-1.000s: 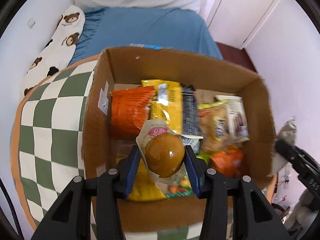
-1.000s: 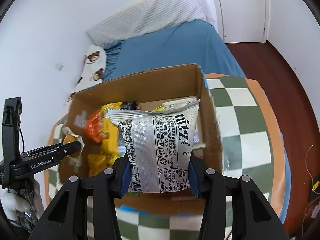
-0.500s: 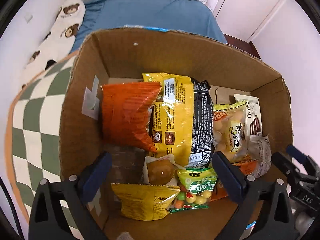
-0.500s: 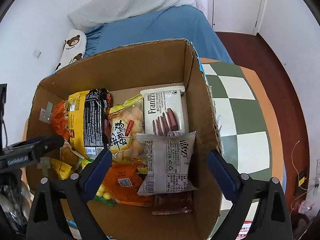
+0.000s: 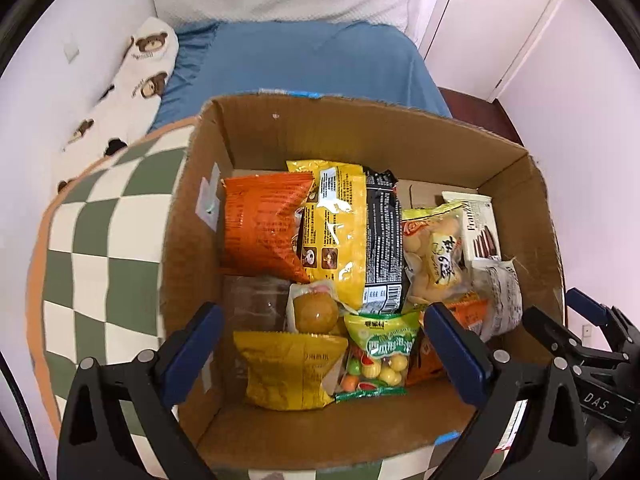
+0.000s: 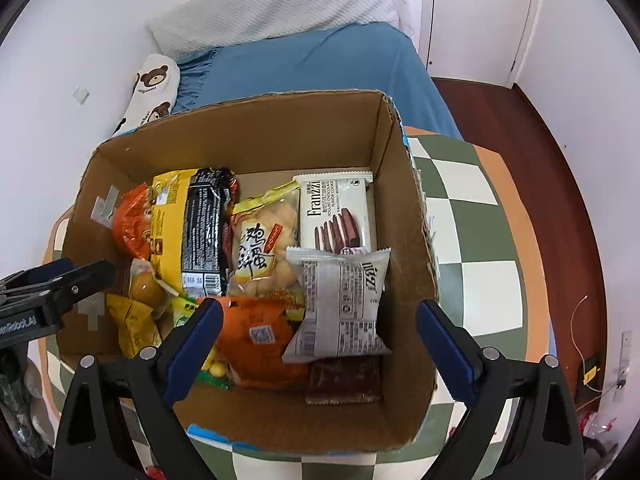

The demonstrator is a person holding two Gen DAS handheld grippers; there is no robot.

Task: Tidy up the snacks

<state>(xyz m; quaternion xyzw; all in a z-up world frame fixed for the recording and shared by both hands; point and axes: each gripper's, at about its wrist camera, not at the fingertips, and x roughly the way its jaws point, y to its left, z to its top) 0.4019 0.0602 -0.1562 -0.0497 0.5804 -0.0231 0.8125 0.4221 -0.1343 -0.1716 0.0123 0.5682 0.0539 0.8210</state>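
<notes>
A cardboard box holds several snack packs. My left gripper is open and empty above the box's near left part. Below it lie a round brown bun in a clear wrapper, a yellow bag and a green candy bag. My right gripper is open and empty above the box's near right part, over a grey-white packet that lies on an orange bag. A white Franzzi wafer pack lies behind it.
The box stands on a green-and-white checkered table. A blue bed with a bear-print pillow lies behind. A white door and dark wood floor are at the right.
Both grippers opened: the left let go of the brown bun and the right let go of the grey-white packet, both now lying in the box. Both grippers have since drawn back a little.
</notes>
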